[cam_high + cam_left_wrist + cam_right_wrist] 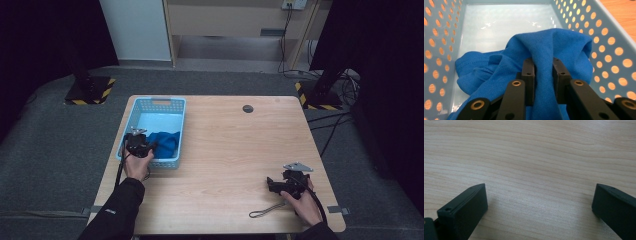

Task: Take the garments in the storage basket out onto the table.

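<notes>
Grey carpet (220,80), dark curtains (45,35)

Black tongs (543,75) (brass-ringed screws), grey plate (298,166), black sleeve (117,205).

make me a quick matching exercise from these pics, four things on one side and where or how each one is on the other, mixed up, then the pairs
Things:
1. blue cloth
2. basket
3. left gripper
4. right gripper

Places or states:
A. open above bare wood
B. on the table's left side
C. bunched in the basket's near end
D. shut on a fold of fabric

Pairs: 1-C, 2-B, 3-D, 4-A
</notes>
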Motion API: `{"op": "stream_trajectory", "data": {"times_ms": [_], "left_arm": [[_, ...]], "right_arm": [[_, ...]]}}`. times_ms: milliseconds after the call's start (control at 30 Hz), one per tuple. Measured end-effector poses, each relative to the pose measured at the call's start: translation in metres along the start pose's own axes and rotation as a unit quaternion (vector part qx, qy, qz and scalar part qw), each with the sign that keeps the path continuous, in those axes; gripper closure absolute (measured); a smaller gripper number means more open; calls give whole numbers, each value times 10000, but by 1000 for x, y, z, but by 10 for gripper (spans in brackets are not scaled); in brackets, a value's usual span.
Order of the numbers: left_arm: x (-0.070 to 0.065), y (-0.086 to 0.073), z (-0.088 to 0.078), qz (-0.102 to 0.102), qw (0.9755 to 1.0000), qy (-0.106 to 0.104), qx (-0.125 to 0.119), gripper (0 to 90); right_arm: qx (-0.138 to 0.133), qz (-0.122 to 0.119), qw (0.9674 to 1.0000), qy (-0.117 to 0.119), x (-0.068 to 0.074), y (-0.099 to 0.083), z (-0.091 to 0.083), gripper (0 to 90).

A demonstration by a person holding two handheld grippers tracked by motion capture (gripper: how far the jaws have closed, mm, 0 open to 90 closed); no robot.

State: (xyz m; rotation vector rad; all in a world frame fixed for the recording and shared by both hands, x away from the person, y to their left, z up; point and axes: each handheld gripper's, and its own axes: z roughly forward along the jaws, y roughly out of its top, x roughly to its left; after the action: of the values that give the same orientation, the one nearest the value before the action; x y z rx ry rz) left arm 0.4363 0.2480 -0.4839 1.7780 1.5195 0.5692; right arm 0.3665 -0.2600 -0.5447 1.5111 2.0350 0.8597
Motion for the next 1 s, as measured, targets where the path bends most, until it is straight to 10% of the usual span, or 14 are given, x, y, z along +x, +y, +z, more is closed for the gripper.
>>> {"op": "stream_trajectory", "data": {"times_ms": [1000], "left_arm": [[-3,26,-47,-285,9964,-386,-694,750]], "right_arm": [[0,2,10000,0,0,0,0,4]]}}
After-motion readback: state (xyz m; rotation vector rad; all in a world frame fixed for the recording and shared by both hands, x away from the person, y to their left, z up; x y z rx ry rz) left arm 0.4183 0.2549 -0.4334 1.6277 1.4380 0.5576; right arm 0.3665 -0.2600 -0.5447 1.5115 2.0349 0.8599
